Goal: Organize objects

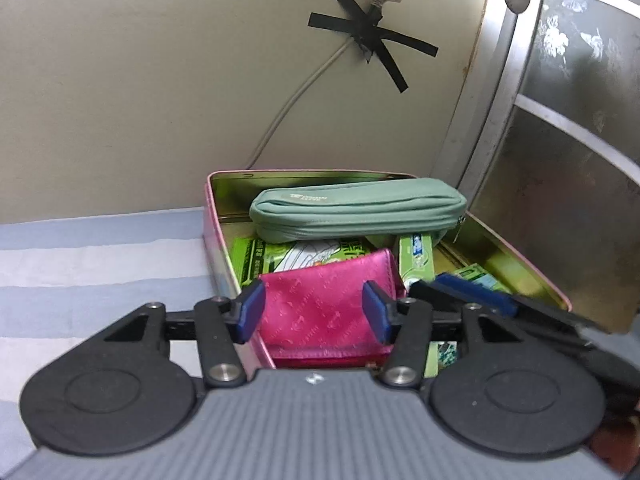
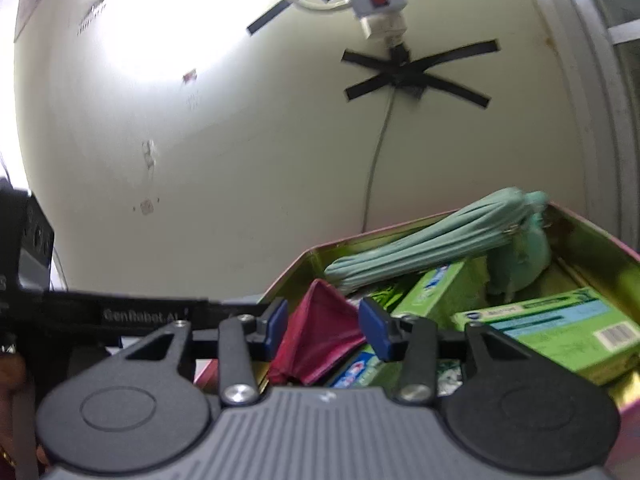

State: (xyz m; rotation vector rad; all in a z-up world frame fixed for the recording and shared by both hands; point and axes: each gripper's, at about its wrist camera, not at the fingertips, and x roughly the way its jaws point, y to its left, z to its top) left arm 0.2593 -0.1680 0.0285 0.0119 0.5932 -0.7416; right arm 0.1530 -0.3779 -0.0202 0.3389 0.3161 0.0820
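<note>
Pink-rimmed tin box sits on a blue-and-white striped cloth against a cream wall, packed with stuff. Left gripper: jaws part open, blue pads well apart, nothing clamped. The magenta wallet lies in the near left corner of the box and shows in the gap between the pads, but it's behind/below them, no pad visibly pressing on it. Teal zip pouch lies across the far end of the box, on top of green cartons and a green toothpaste box, clear of the fingers. Right gripper: jaws also part open, narrowish gap, empty. In its view the wallet stands on edge right in line with the gap, just past the pad tips; can't tell if the left pad brushes it. A green-and-blue carton sits to the right of that gripper, the pouch beyond it. The right gripper's blue fingers also reach in over the box's near right side in the left wrist view.
</note>
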